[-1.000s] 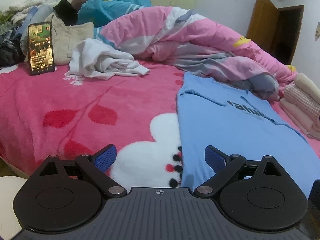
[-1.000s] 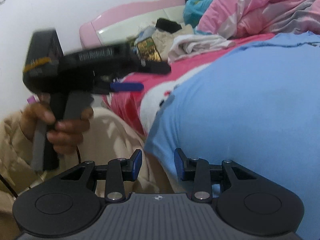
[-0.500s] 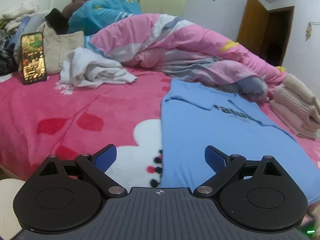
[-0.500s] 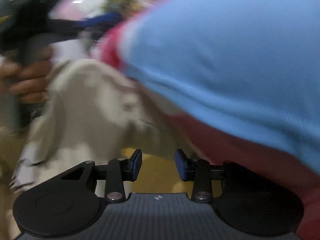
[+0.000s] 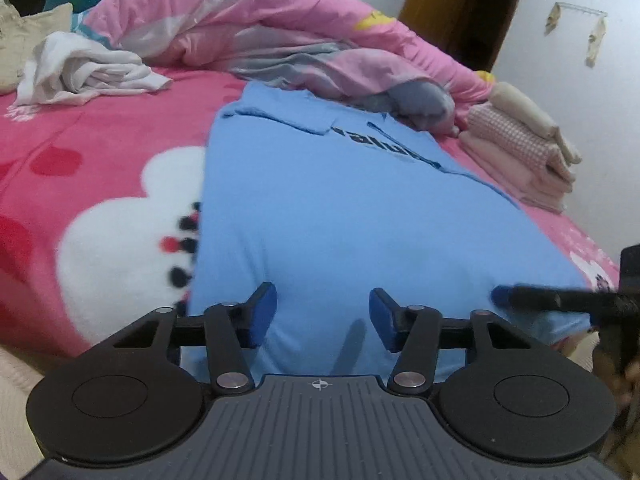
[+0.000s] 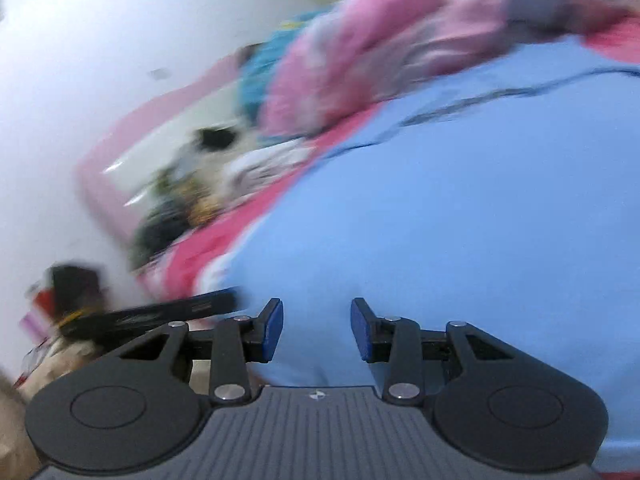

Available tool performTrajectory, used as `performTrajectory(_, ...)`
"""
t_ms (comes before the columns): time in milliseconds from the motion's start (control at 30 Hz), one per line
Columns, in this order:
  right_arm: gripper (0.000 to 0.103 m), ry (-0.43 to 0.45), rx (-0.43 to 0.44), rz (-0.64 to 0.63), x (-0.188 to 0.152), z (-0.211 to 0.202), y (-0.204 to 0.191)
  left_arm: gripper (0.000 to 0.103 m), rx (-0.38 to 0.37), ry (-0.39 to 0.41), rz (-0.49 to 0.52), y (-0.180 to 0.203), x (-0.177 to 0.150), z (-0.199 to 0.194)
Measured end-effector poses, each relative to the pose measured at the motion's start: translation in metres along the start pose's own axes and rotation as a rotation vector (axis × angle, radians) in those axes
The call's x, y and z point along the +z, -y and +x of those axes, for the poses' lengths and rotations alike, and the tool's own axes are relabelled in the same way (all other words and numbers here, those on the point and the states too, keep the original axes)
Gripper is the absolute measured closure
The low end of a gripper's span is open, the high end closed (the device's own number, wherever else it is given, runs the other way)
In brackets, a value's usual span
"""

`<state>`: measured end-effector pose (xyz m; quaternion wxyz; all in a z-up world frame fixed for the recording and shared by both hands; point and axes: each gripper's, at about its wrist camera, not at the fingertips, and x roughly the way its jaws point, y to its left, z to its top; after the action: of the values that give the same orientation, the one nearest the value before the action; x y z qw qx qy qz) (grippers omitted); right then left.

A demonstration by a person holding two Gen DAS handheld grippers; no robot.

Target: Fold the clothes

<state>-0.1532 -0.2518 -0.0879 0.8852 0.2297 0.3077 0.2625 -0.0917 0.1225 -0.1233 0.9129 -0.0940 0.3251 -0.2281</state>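
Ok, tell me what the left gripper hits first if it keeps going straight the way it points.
Most likely the blue T-shirt spread on the bed: the left gripper points down at the hem end, jaws part open, nothing between them. Depth is unclear.

a rumpled pink quilt (image 5: 280,28) heaped across the pink blanket (image 5: 92,152) — a brown door (image 5: 460,8) behind.

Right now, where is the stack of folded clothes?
In the left wrist view, the stack of folded clothes sits at the right edge of the bed, just right of the blue T-shirt, beside the pink duvet.
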Motion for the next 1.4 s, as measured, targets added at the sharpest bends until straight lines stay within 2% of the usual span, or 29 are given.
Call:
performTrajectory(100,0.064,0.034,-0.06,0.032,0.003,-0.025,0.016,0.048,0.056,-0.029,-0.031,-0.017,0.0,-0.012)
performTrajectory(200,0.064,0.08,-0.166,0.058,0.004,-0.049,0.029,0.042,0.158,-0.049,-0.073,-0.032,-0.003,-0.021)
performTrajectory(333,0.061,0.162,-0.268,0.093,0.009,-0.063,0.034,0.039,0.18,-0.049,-0.116,-0.039,-0.001,-0.032)
performTrajectory(400,0.061,0.198,-0.257,0.098,0.01,-0.067,0.029,0.035,0.182,-0.035,-0.104,-0.034,0.004,-0.035)
performTrajectory(467,0.06,0.222,-0.21,0.093,0.011,-0.069,0.022,0.029,0.186,-0.018,-0.071,-0.025,0.01,-0.037)
performTrajectory(567,0.06,0.23,-0.154,0.038,0.014,-0.071,0.004,0.019,0.199,-0.004,-0.016,-0.008,0.017,-0.036)
performTrajectory(600,0.06,0.228,-0.155,0.015,0.018,-0.067,-0.003,0.014,0.209,-0.002,0.002,-0.002,0.018,-0.035)
performTrajectory(633,0.06,0.225,-0.173,-0.008,0.021,-0.063,-0.009,0.005,0.217,-0.002,0.016,0.003,0.021,-0.031)
performTrajectory(733,0.06,0.209,-0.273,-0.091,0.032,-0.043,-0.031,0.001,0.26,-0.005,0.038,0.013,0.026,-0.019)
performTrajectory(900,0.06,0.141,-0.576,-0.169,0.043,0.004,-0.041,0.0,0.387,-0.062,0.026,0.016,0.03,0.004)
performTrajectory(1000,0.06,0.101,-0.67,-0.201,0.038,0.031,-0.037,0.0,0.447,-0.106,0.026,0.016,0.028,0.014)
performTrajectory(1100,0.059,0.097,-0.715,-0.203,0.027,0.047,-0.033,0.0,0.483,-0.15,0.027,0.015,0.023,0.021)
performTrajectory(1133,0.045,0.098,-0.726,-0.202,0.024,0.052,-0.031,0.0,0.487,-0.15,0.018,0.015,0.022,0.021)
performTrajectory(1167,0.019,0.099,-0.741,-0.209,0.021,0.056,-0.031,0.0,0.491,-0.149,0.007,0.015,0.022,0.021)
performTrajectory(1200,0.007,0.092,-0.759,-0.217,0.02,0.06,-0.031,0.0,0.497,-0.153,-0.004,0.016,0.022,0.021)
performTrajectory(1233,0.0,0.079,-0.772,-0.221,0.019,0.064,-0.031,0.0,0.506,-0.159,-0.016,0.016,0.022,0.022)
performTrajectory(1400,0.0,0.06,-0.783,-0.209,0.021,0.067,-0.031,0.0,0.53,-0.177,-0.028,0.019,0.024,0.025)
